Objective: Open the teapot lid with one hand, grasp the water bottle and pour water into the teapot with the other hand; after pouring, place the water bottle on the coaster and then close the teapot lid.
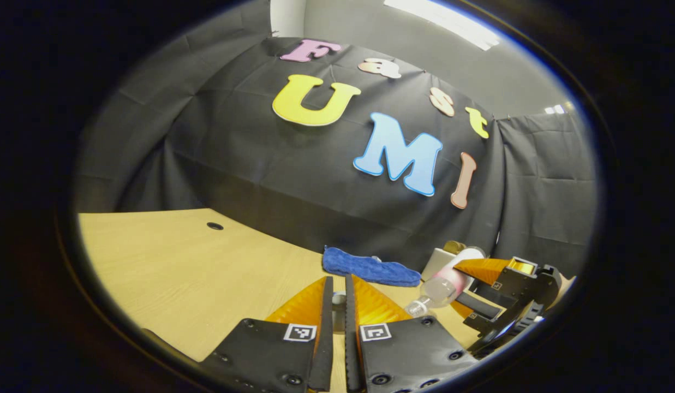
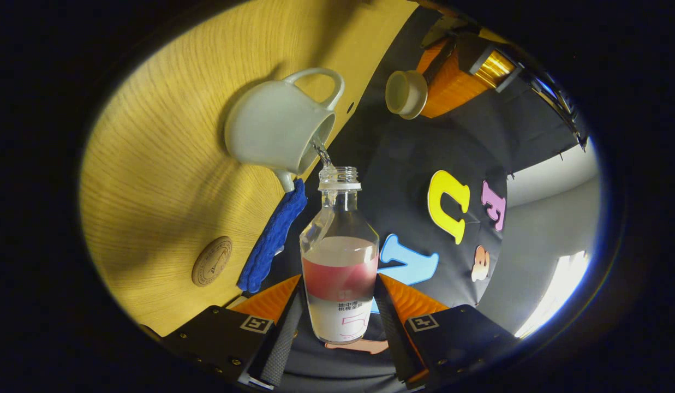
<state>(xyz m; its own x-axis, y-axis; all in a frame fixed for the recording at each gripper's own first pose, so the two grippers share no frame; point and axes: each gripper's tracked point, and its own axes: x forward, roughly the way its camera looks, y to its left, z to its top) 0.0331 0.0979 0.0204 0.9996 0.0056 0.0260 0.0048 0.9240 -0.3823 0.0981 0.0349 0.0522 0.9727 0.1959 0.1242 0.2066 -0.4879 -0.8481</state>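
Left gripper view: the left gripper point(image 1: 339, 297) sits at 6 o'clock, its two fingers drawn almost together around a small pale object, probably the knob of the lid, though little of it can be seen in the narrow gap. A wooden table point(image 1: 179, 267) spreads from 9 o'clock to the centre. A blue cloth point(image 1: 370, 267) lies crumpled at the table's far edge, just past the fingertips. At 4 o'clock the right gripper point(image 1: 506, 289) holds the bottle point(image 1: 443, 286) tilted, neck pointing down and left.

Right gripper view: the scene is rolled sideways, with the table point(image 2: 168, 164) running from 12 to 8 o'clock. The right gripper point(image 2: 340, 297) at 6 o'clock is closed on the bottle point(image 2: 340, 256), a finger pressed to each side of its labelled body. The bottle is uncapped, partly full, and its mouth meets a thin stream of water at the open top of the white teapot point(image 2: 277, 128) at 11 o'clock. The blue cloth point(image 2: 274, 237) lies just beside the teapot's spout, toward 7 o'clock. A round coaster point(image 2: 211, 261) rests on the table at 8 o'clock, apart from the teapot. At 1 o'clock the left gripper point(image 2: 446, 76) holds the lid point(image 2: 405, 94) clear of the teapot, its hollow underside facing the camera.
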